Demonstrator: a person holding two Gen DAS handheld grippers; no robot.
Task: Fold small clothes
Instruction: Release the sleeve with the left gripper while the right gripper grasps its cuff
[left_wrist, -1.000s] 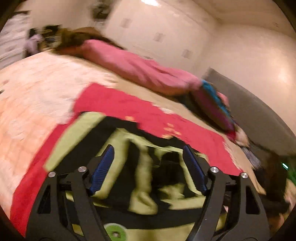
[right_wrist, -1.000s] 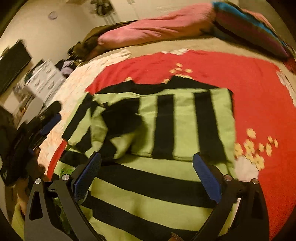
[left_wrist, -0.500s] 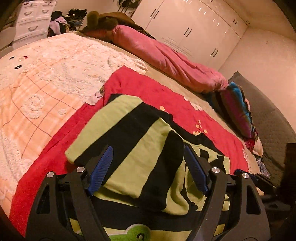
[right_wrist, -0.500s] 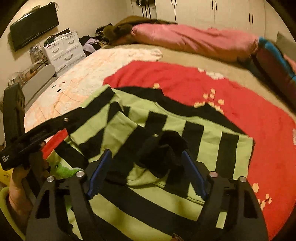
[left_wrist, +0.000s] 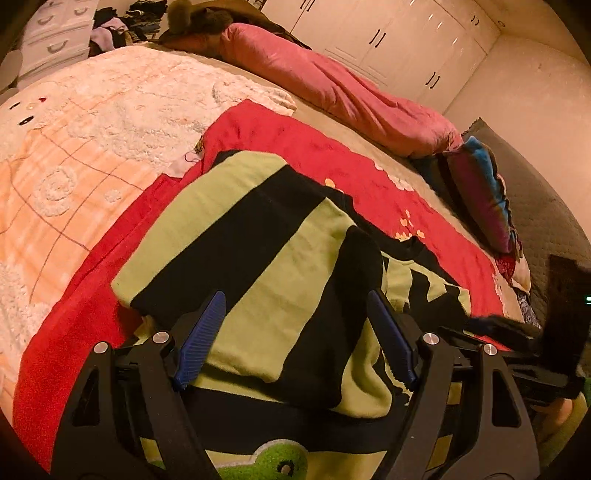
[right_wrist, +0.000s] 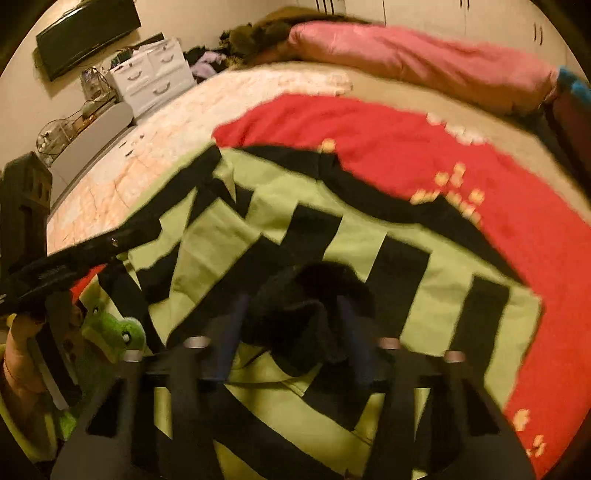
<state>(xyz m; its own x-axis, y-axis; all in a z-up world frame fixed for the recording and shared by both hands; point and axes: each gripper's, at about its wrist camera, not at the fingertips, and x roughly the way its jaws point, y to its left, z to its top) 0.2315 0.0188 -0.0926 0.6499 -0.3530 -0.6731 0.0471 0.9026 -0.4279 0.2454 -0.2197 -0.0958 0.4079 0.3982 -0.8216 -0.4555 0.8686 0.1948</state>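
The small lime-green and black striped knit sweater (right_wrist: 369, 258) lies spread on the red fleece blanket (right_wrist: 461, 155) on the bed, its body running left to right across the right-wrist view, with one sleeve already folded inward. The right gripper (right_wrist: 291, 332) is closing its fingers on the bunched black cuff of the other sleeve, which sits directly between them, so this hand is the nearer one for carrying that sleeve across the body. The left gripper (left_wrist: 295, 339) hovers with fingers released, straddling the folded striped sleeve (left_wrist: 258, 266) without pinching it.
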